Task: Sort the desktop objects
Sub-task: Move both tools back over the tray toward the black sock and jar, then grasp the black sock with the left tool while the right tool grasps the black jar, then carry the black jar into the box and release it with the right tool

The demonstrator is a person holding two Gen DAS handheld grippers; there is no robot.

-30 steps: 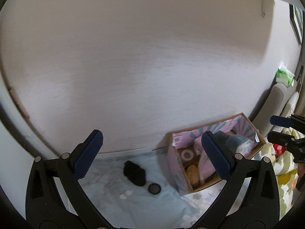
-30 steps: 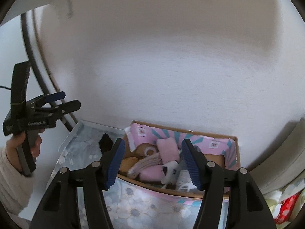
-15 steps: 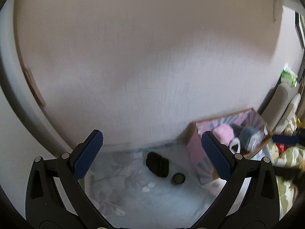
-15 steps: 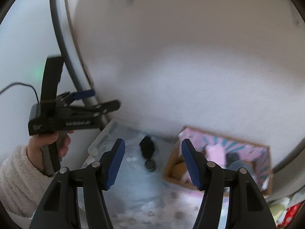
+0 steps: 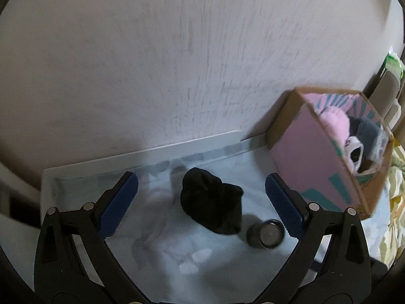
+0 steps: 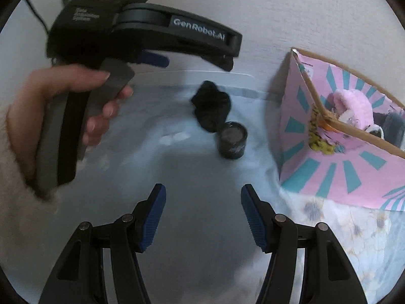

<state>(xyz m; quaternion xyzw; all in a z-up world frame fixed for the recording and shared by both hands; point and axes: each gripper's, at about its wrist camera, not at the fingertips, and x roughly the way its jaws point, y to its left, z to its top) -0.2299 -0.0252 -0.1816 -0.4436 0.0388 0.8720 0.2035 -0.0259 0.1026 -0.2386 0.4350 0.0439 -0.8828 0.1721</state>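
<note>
A crumpled black cloth (image 5: 211, 205) lies on the pale floral tabletop (image 5: 157, 250), with a small round black jar (image 5: 264, 233) just right of it. My left gripper (image 5: 201, 202) is open and empty, its jaws on either side of the cloth, above it. In the right wrist view the cloth (image 6: 211, 105) and jar (image 6: 232, 139) sit ahead of my right gripper (image 6: 203, 212), which is open and empty. The left gripper's body (image 6: 141, 33) shows there at upper left, held by a hand.
A pink and teal cardboard box (image 5: 326, 162) full of soft toys and socks stands at the right against the wall; it also shows in the right wrist view (image 6: 336, 152). A white raised rim (image 5: 141, 155) edges the table's back. Patterned fabric (image 5: 395, 202) lies far right.
Both grippers have come down and in toward the table. The black cloth and jar now look much larger, and the cloth sits between my left jaws. Both stay open.
</note>
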